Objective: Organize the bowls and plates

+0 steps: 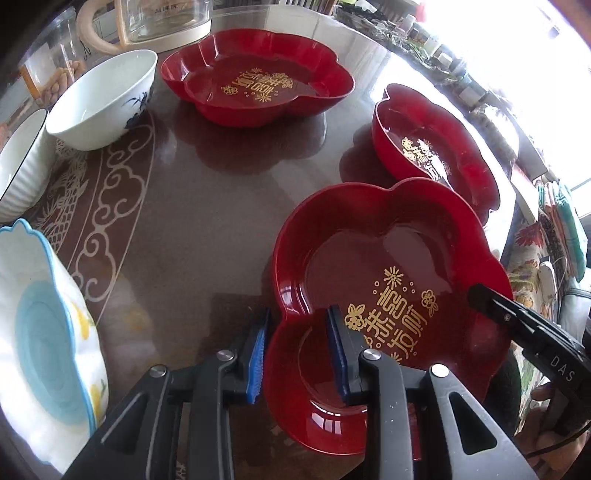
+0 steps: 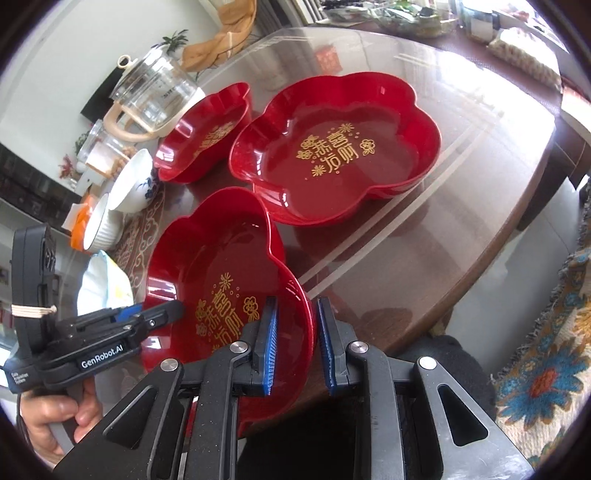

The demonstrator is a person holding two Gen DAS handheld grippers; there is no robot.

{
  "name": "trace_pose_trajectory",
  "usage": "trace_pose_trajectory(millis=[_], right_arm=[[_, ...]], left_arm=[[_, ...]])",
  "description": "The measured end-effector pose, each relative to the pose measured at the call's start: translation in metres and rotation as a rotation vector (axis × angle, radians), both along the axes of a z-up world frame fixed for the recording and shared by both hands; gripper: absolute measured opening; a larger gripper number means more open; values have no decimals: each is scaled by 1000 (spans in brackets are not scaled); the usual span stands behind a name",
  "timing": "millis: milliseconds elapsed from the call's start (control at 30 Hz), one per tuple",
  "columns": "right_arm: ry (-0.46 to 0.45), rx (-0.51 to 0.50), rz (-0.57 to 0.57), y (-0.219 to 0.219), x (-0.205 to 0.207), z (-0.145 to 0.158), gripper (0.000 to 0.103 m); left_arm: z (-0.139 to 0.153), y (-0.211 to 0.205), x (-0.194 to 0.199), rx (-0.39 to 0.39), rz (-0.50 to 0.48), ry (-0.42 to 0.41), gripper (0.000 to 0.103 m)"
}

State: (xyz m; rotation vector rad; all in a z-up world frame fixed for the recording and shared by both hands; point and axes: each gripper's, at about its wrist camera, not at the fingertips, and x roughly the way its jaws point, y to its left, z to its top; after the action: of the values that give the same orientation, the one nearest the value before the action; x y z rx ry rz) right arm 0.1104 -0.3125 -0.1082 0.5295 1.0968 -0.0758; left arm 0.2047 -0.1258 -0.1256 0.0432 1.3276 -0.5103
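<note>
1. Three red flower-shaped plates with gold lettering sit on the glass-topped table [image 1: 229, 206]. The nearest red plate [image 1: 376, 266] lies right at both grippers, the second red plate [image 1: 439, 147] just beyond it, and the third red plate [image 1: 258, 74] farther ahead of the left hand-held gripper.
2. The left hand-held gripper [image 1: 299, 354] is spread, with one blue pad outside the nearest plate's rim and the other inside it; I cannot tell whether either pad touches the rim.
3. The right hand-held gripper [image 2: 295, 343] is likewise spread astride the opposite rim of that same plate, one pad on each side.
4. To the left of the left hand-held gripper stand three light-coloured dishes: a white bowl with blue painting [image 1: 103, 99], a ribbed white bowl [image 1: 22, 166], and a scalloped blue-and-white dish [image 1: 48, 332] closest.
5. One glass kettle [image 1: 162, 22] stands at the far edge.
</note>
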Motion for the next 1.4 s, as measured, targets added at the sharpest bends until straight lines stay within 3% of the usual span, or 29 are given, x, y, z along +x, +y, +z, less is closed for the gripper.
trace_pose_trajectory(millis=[200,333,467,600,800,1033,1133,1167,1200,1267,1300,1367,1400], right_arm=[[-32,-93,-10,-34,31,5,24],[-93,-86,0,-43,30,38,21],[-130,-85,50,-31,19,65,21],[-119,-89,119,-14,12,61,21],[-72,-130,184,1,20,25,21],[-69,-171,203,0,33,-2,21],[-81,-158,187,-3,35,-4,27],[-93,-163,180,-3,34,-1,35],[-111,-171,175,-3,33,3,55],[-147,-216,155,-2,28,13,70],[-159,-233,150,-1,25,18,70],[-184,-241,129,0,17,29,70],[-205,-253,115,1,10,37,70]], left_arm=[[40,-27,25,-81,55,-100,29],[70,-17,21,-119,60,-135,29],[81,7,-4,-131,86,-136,29],[65,29,-34,-136,130,-111,29],[19,34,-52,-100,187,-64,29],[7,23,-49,-85,200,-135,29],[6,23,-47,-79,210,-148,32],[8,24,-47,-82,216,-154,32],[10,25,-48,-79,222,-163,33],[19,29,-50,-72,237,-199,43],[25,31,-52,-72,248,-225,48],[40,38,-58,-68,276,-296,70],[49,40,-62,-65,287,-336,74]])
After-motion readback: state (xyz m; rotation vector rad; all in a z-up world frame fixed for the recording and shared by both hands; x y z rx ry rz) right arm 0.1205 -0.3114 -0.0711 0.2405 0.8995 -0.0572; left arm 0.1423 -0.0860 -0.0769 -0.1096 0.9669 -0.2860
